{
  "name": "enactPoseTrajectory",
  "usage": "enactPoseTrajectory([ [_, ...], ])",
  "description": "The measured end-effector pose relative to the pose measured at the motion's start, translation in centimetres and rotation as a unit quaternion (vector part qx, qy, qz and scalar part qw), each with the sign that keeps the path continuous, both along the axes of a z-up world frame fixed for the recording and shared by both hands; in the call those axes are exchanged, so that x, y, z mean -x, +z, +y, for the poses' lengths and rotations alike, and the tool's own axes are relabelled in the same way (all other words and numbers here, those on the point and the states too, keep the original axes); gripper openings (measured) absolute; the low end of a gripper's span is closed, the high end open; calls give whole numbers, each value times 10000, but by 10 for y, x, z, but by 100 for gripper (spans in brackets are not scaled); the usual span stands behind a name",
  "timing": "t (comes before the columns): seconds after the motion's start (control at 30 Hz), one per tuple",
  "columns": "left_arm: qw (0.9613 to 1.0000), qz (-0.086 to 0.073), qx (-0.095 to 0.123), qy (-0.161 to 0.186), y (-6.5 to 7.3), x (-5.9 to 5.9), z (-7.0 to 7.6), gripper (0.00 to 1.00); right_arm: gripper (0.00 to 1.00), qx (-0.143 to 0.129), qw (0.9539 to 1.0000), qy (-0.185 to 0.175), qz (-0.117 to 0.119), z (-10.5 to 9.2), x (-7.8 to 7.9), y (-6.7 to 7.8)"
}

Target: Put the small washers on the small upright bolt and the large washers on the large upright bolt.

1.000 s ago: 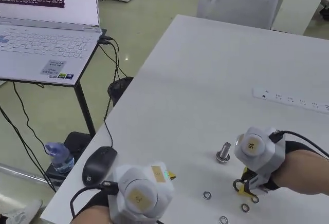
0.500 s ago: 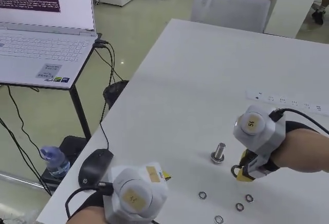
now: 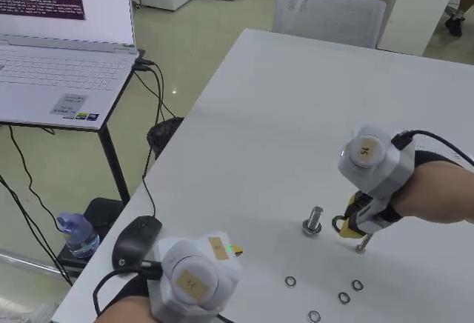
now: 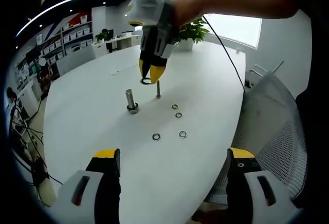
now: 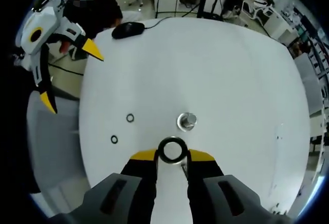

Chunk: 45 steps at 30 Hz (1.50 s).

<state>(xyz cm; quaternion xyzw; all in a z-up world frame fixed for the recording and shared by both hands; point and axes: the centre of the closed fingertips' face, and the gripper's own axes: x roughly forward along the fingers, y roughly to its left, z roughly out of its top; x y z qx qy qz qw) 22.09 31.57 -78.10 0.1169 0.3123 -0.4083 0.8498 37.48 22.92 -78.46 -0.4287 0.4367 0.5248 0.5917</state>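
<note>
The large upright bolt (image 3: 313, 221) (image 4: 131, 100) (image 5: 187, 121) stands on the white table (image 3: 296, 115). The thin small bolt (image 3: 362, 243) (image 4: 158, 89) is close on its right. My right gripper (image 3: 346, 227) (image 4: 151, 74) (image 5: 171, 156) is shut on a large dark washer (image 5: 161, 150) (image 4: 146, 81), held above the table between the two bolts. Several small washers (image 3: 290, 281) (image 4: 178, 115) (image 5: 130, 117) lie loose nearer to me. My left gripper (image 3: 192, 278) (image 4: 174, 157) (image 5: 69, 75) hangs open at the table's near edge with nothing in it.
A black mouse (image 3: 137, 238) (image 5: 128, 29) lies at the table's near left corner. An open laptop (image 3: 67, 64) sits on a stand to the left, with a water bottle (image 3: 74, 234) on the floor. A grey chair (image 3: 329, 15) stands at the far end.
My right gripper has lifted away from the loose washers with the large washer in it, and now hangs between the two bolts. The left gripper has stayed put.
</note>
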Motion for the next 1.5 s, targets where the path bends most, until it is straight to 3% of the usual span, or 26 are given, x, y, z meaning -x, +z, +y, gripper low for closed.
enactPoseTrajectory([
  [0.4,10000,28,-36,47,-5,-5,2,85,22,-144,9999,-53,-34,16,-20,-2],
  [0.93,9999,50,-108,-47,-10,-11,3,88,22,-57,9999,138,0,36,-21,-13],
  [1.17,9998,103,-125,-82,-13,-10,4,85,22,17,9999,161,9,38,-20,-18],
  [1.5,9999,101,-76,-74,-13,-12,6,89,22,129,9997,200,70,38,-24,-30],
])
